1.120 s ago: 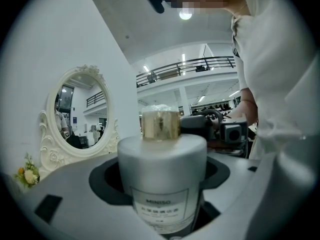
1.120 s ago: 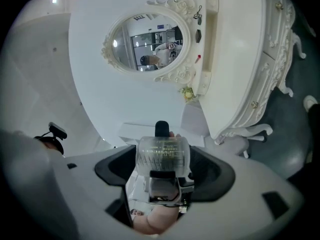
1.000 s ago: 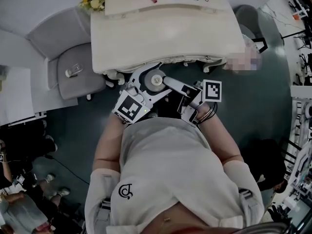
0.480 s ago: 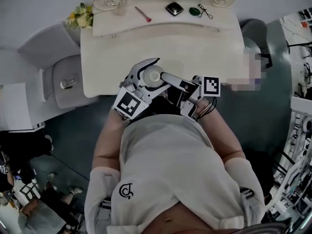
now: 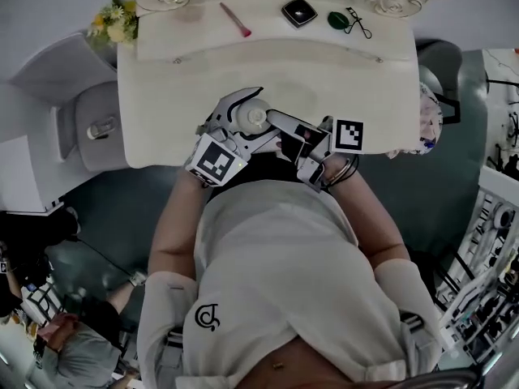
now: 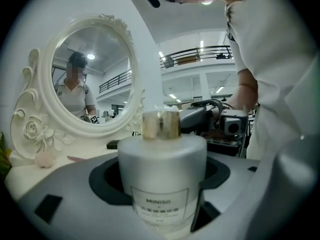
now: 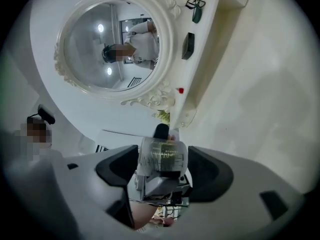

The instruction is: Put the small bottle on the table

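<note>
The small bottle [image 5: 256, 118] is frosted white with a gold cap [image 6: 161, 124] and a printed label. My left gripper [image 5: 263, 117] is shut on its body [image 6: 162, 179] and holds it upright above the front edge of the white dressing table [image 5: 340, 79]. My right gripper [image 5: 280, 128] reaches in from the right. Its jaws are closing, and the cap [image 7: 162, 156] sits between them with slim gaps on either side.
On the table's raised back shelf lie a pink brush [image 5: 235, 19], a black compact [image 5: 299, 11] and a green item with a cord [image 5: 337, 20]. Flowers [image 5: 113, 24] stand at its left end, below an oval mirror [image 6: 90, 79]. A grey chair [image 5: 89, 128] stands to the left.
The table has drawn closer under me. Both grippers and the bottle, earlier over the floor in front of it, are now above its front edge.
</note>
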`<state>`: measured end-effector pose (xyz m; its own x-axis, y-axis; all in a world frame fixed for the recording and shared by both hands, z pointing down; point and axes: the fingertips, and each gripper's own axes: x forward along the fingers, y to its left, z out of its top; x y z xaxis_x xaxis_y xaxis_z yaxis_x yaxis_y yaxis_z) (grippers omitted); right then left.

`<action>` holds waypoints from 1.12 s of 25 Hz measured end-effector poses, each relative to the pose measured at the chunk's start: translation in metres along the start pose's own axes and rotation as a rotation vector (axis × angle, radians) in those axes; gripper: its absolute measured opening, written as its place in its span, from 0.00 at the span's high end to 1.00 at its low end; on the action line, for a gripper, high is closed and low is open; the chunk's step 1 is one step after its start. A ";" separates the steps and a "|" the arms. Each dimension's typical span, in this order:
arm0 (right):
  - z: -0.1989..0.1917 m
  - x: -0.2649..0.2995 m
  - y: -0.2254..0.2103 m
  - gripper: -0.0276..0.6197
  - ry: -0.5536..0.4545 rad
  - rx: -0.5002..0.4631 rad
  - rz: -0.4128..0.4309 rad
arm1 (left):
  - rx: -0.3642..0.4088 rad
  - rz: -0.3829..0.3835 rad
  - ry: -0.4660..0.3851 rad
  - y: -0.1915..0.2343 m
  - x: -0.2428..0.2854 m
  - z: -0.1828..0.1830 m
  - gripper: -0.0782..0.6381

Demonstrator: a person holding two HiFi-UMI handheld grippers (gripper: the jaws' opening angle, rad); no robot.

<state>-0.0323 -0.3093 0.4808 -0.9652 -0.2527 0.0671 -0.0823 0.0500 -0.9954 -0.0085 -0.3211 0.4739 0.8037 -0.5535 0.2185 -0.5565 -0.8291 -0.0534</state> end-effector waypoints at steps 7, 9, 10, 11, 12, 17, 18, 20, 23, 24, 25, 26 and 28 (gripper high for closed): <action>0.014 0.007 -0.052 0.55 -0.005 0.066 -0.060 | -0.061 -0.014 0.108 0.013 0.020 -0.058 0.39; 0.016 0.008 -0.061 0.55 -0.003 0.087 -0.073 | -0.079 -0.018 0.125 0.014 0.024 -0.068 0.39; 0.017 0.008 -0.066 0.55 -0.002 0.094 -0.077 | -0.086 -0.019 0.135 0.015 0.026 -0.073 0.39; 0.019 0.008 -0.070 0.55 -0.002 0.098 -0.080 | -0.094 -0.020 0.145 0.016 0.028 -0.078 0.39; 0.021 0.008 -0.074 0.55 -0.004 0.102 -0.083 | -0.099 -0.021 0.153 0.017 0.030 -0.083 0.39; 0.026 0.007 -0.095 0.54 -0.018 0.119 -0.084 | -0.097 -0.016 0.203 0.020 0.040 -0.101 0.39; 0.027 0.006 -0.099 0.54 -0.021 0.123 -0.088 | -0.094 -0.014 0.217 0.020 0.041 -0.105 0.39; 0.029 0.005 -0.107 0.53 -0.025 0.133 -0.098 | -0.090 -0.013 0.244 0.021 0.044 -0.111 0.39; 0.031 0.004 -0.113 0.53 -0.031 0.150 -0.108 | -0.090 -0.016 0.273 0.022 0.047 -0.117 0.39; 0.031 0.004 -0.114 0.53 -0.032 0.153 -0.109 | -0.089 -0.018 0.279 0.022 0.047 -0.118 0.39; 0.032 0.004 -0.115 0.53 -0.031 0.152 -0.112 | -0.087 -0.021 0.287 0.022 0.048 -0.119 0.39; 0.032 0.004 -0.116 0.53 -0.030 0.151 -0.114 | -0.085 -0.023 0.296 0.022 0.048 -0.120 0.39; 0.033 0.003 -0.117 0.54 -0.029 0.148 -0.119 | -0.079 -0.026 0.311 0.021 0.048 -0.121 0.39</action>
<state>-0.0170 -0.3473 0.5955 -0.9432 -0.2761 0.1849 -0.1560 -0.1236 -0.9800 -0.0070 -0.3561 0.6015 0.7218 -0.4716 0.5066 -0.5612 -0.8272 0.0296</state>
